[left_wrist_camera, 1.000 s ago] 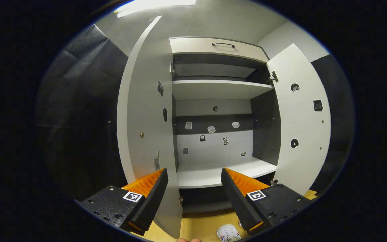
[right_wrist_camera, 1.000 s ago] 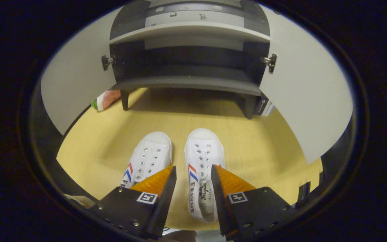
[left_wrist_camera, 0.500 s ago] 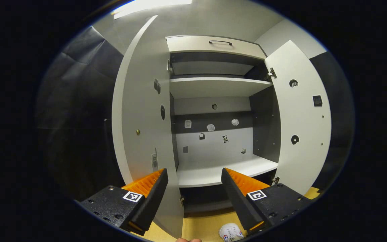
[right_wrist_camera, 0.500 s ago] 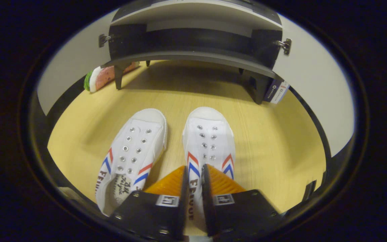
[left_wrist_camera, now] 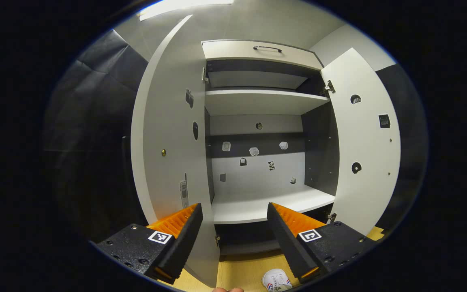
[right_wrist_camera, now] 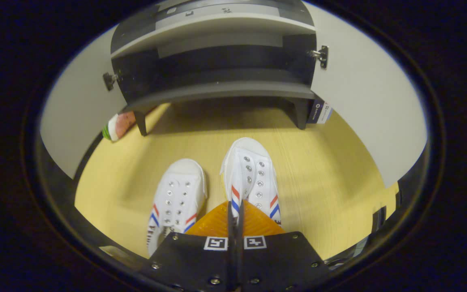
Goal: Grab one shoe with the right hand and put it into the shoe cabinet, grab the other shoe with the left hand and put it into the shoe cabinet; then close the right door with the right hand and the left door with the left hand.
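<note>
Two white canvas shoes with red and blue stripes lie on the yellow floor in front of the shoe cabinet [right_wrist_camera: 217,87]. My right gripper [right_wrist_camera: 234,206] is shut on the side edge of the right shoe [right_wrist_camera: 253,172], which is tilted with its toe pointing at the cabinet. The left shoe [right_wrist_camera: 178,194] lies flat beside it. In the left gripper view my left gripper [left_wrist_camera: 235,211] is open and holds nothing, facing the cabinet's white lower shelf [left_wrist_camera: 258,205]. Both doors stand open: the left door [left_wrist_camera: 168,134] and the right door [left_wrist_camera: 363,150]. A shoe toe [left_wrist_camera: 276,280] peeks in at the bottom.
A watermelon-patterned object [right_wrist_camera: 118,123] lies by the cabinet's left leg, and a blue-and-white box [right_wrist_camera: 318,113] stands by the right leg. A drawer with a dark handle [left_wrist_camera: 266,48] tops the cabinet. An upper shelf [left_wrist_camera: 264,101] spans the inside.
My right gripper's fingers closed from wide apart onto the right shoe's side edge, and that shoe tilted. The left gripper barely shifted.
</note>
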Motion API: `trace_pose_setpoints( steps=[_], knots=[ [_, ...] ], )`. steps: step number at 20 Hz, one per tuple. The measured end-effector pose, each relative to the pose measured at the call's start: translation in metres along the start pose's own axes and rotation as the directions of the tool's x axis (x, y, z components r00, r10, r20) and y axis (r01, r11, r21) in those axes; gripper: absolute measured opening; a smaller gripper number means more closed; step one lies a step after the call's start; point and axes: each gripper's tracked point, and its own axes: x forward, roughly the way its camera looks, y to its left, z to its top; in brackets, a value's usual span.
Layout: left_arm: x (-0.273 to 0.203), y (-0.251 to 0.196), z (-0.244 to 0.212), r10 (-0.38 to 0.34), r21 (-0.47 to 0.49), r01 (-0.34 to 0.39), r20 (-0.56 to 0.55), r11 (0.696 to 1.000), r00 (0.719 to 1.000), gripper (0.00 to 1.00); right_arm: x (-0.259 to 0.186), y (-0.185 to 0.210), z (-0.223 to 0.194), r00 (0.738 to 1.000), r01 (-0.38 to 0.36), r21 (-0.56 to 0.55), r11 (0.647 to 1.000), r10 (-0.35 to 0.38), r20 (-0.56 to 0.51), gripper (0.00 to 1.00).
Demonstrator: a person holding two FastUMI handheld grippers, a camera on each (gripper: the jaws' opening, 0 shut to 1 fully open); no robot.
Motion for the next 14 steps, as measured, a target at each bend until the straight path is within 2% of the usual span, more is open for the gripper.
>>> trace_pose_setpoints(
  steps=[4,9,11,14],
  knots=[
    [0.004,-0.002,-0.005,-0.005,0.005,0.005,-0.007,1.0,1.0,0.98,-0.055,0.006,0.082,0.984,-0.02,0.017,1.0,0.017,0.177,0.0],
    [0.01,-0.003,-0.008,-0.005,-0.005,0.005,-0.014,1.0,1.0,0.98,-0.128,0.015,0.219,0.907,-0.036,0.006,0.999,0.03,0.421,0.0],
    [0.012,-0.004,-0.007,-0.01,-0.006,0.01,-0.006,1.0,1.0,0.98,-0.136,0.016,0.264,0.881,-0.023,-0.024,0.999,0.031,0.472,0.0],
    [0.013,-0.003,-0.007,-0.006,-0.005,0.006,-0.005,1.0,1.0,0.98,-0.127,0.016,0.329,0.861,0.0,-0.044,0.999,0.023,0.509,0.0]
  ],
)
